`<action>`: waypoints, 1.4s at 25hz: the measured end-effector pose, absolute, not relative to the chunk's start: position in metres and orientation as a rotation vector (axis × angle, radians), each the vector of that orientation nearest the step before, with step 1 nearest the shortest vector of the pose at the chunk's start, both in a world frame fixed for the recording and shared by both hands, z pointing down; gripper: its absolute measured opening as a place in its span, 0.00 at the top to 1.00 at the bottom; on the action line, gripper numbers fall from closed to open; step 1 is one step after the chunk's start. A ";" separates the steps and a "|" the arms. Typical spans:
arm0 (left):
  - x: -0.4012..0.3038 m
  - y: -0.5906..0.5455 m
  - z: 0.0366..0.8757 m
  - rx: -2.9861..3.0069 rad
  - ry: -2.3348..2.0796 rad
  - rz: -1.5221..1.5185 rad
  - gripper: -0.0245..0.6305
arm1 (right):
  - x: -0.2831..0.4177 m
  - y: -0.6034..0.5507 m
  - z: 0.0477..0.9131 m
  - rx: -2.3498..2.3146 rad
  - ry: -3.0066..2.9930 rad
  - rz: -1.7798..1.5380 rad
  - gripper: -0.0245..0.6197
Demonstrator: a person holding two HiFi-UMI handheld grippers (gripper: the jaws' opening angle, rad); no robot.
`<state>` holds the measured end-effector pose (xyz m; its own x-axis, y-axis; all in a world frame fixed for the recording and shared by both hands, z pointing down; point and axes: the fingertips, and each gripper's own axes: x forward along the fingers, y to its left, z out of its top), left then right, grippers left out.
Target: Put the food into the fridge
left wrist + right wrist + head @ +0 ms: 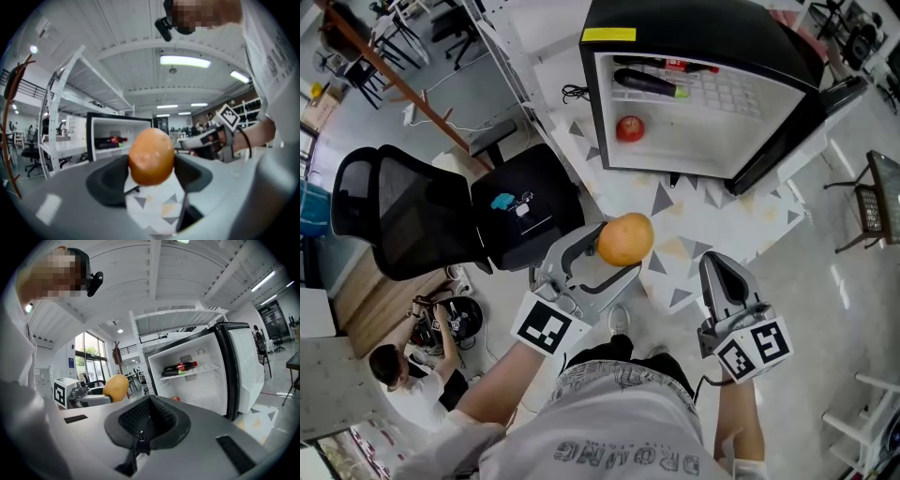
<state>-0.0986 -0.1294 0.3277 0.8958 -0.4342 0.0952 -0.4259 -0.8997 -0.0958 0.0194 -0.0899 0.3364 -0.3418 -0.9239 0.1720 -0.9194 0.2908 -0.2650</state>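
Observation:
An orange [625, 239] [151, 156] [115, 387] is held in the air in front of the open fridge [703, 37] [220, 371], and my left gripper [605, 253] [151, 180] is shut on it. My right gripper [720, 274] [146, 423] hangs to the right of it, jaws together, holding nothing. Inside the fridge a red apple [629, 128] lies on the floor of the compartment. On the shelf [712, 89] above it lie a dark eggplant [647, 82] [174, 373] and a cola bottle [675, 66] [183, 366].
The fridge door [792, 141] [244, 373] swings open to the right. A black office chair [441, 211] holding a small blue item stands left of the fridge. A person [412, 361] crouches at lower left. The floor [694, 234] is patterned with triangles.

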 end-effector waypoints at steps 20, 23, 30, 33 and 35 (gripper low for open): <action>-0.050 -0.179 0.349 -2.966 0.675 -0.265 0.49 | 0.054 -0.130 0.350 -1.752 2.475 -0.521 0.96; -0.034 -0.192 0.353 -2.957 0.678 -0.292 0.49 | 0.067 -0.140 0.354 -1.741 2.471 -0.530 0.96; 0.004 -0.225 0.366 -2.932 0.664 -0.366 0.49 | 0.100 -0.164 0.359 -1.722 2.456 -0.547 0.96; 0.021 -0.238 0.373 -2.919 0.648 -0.404 0.49 | 0.114 -0.172 0.361 -1.717 2.451 -0.552 0.96; 0.031 -0.248 0.379 -2.912 0.643 -0.428 0.49 | 0.122 -0.178 0.363 -1.713 2.449 -0.555 0.96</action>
<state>0.0310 -0.2480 0.3793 0.8691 -0.4289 0.2464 -0.3925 -0.9011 -0.1842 0.1225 -0.1776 0.3625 -0.3615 -0.9242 0.1235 -0.8872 0.3001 -0.3505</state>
